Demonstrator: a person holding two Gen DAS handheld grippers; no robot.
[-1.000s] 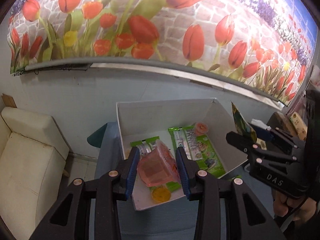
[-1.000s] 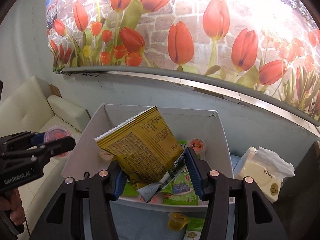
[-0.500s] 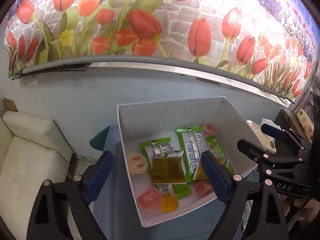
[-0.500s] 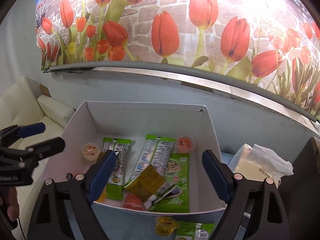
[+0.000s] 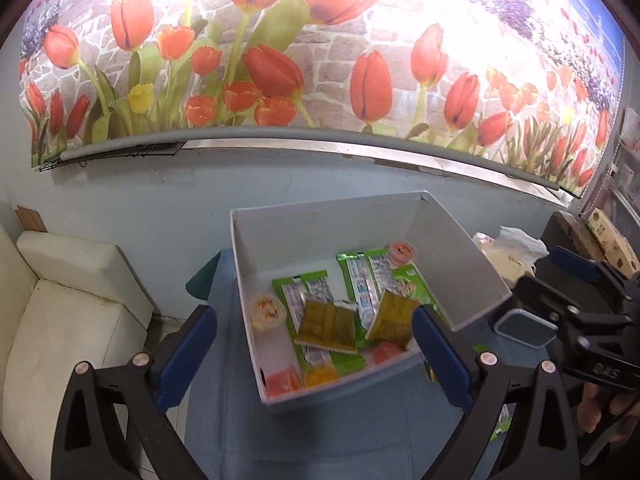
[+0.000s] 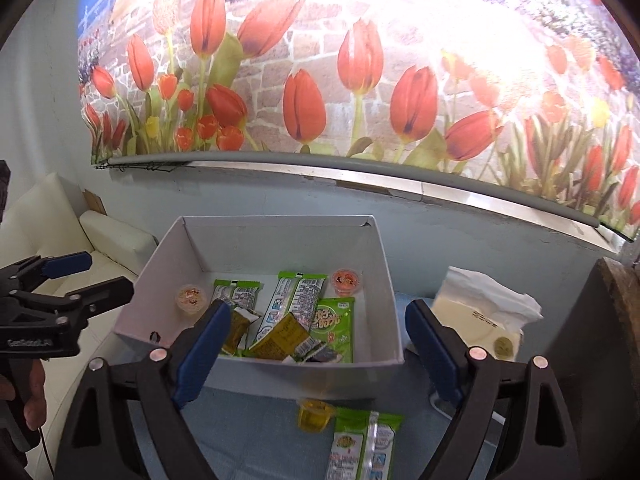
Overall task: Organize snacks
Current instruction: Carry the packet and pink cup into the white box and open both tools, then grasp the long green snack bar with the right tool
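A white cardboard box (image 5: pixel 328 222) (image 6: pixel 276 240) stands on a blue-covered table and holds green snack packets (image 6: pixel 298 300), two yellow-brown packets (image 5: pixel 326 326), and several jelly cups (image 5: pixel 267 308). My left gripper (image 5: pixel 314 354) is open and empty, hovering just before the box's near side. My right gripper (image 6: pixel 316 350) is open and empty at the box's near wall. Outside the box, a yellow jelly cup (image 6: pixel 315 414) and a green packet (image 6: pixel 362 444) lie on the table below the right gripper.
A tissue pack (image 6: pixel 484 312) sits right of the box. A white sofa (image 5: pixel 60 312) stands to the left. A tulip mural wall (image 5: pixel 320 60) rises behind the table. A dark cabinet (image 6: pixel 600 340) stands at the far right.
Both grippers opened and let go: the pink jelly cup and the yellow-brown packet dropped into the box. Both grippers then pulled back slightly from the box.
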